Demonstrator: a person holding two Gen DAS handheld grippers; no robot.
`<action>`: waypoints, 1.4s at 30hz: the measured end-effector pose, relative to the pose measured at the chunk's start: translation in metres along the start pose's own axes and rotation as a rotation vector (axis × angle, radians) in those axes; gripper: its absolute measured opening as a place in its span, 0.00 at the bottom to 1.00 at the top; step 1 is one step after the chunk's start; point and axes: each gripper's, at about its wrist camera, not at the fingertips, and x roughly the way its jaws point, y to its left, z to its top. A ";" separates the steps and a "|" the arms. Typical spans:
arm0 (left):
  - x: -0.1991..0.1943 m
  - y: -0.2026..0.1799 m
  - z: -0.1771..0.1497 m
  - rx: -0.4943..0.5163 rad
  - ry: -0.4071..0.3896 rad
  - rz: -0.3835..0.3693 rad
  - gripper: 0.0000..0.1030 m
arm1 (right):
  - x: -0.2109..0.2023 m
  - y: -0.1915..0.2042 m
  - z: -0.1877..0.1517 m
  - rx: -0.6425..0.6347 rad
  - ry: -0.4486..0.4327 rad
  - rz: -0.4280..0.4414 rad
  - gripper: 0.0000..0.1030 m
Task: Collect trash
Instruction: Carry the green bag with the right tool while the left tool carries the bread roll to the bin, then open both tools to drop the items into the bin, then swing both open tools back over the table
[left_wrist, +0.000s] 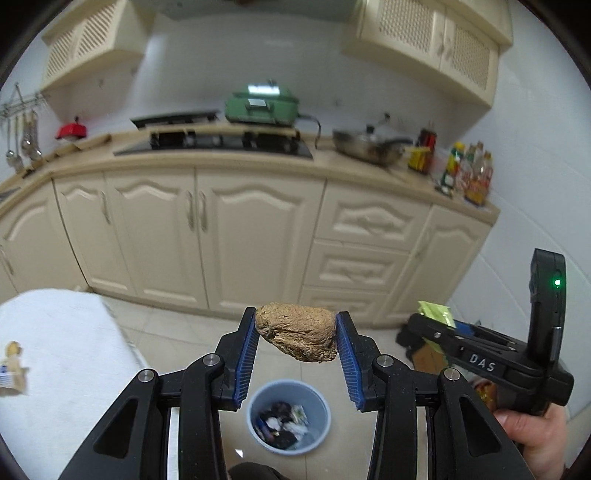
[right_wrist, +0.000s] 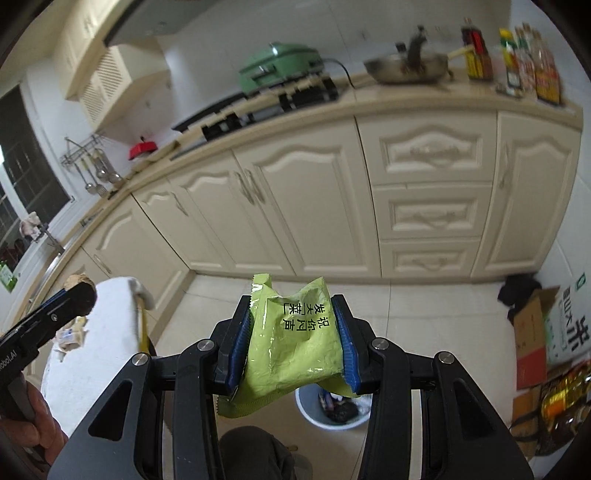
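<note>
Left tool (left_wrist: 296, 338) grips a brown lump (left_wrist: 297, 331), right tool (right_wrist: 295, 334) a green wrapper (right_wrist: 295, 343) (both held above the bin (left_wrist: 288, 419), probably for dropping).

Bin (left_wrist: 288, 415) on floor before cabinets (left_wrist: 258, 236) — table (left_wrist: 55, 354) probably left.

A brown, rough lump (left_wrist: 297, 332) hung pinched at its two ends, tilted, above a pale blue bin (left_wrist: 289, 415) on the tiled floor. A crumpled green wrapper (right_wrist: 295, 339) with black print was squeezed upright. The bin already held mixed scraps.
</note>
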 end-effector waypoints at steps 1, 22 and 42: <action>0.010 -0.001 0.001 -0.002 0.020 -0.009 0.37 | 0.006 -0.003 -0.002 0.006 0.013 0.000 0.41; 0.293 -0.021 0.078 -0.042 0.402 0.028 0.54 | 0.156 -0.062 -0.044 0.178 0.295 0.023 0.50; 0.210 -0.018 0.073 -0.064 0.234 0.145 0.99 | 0.131 -0.051 -0.044 0.201 0.277 -0.071 1.00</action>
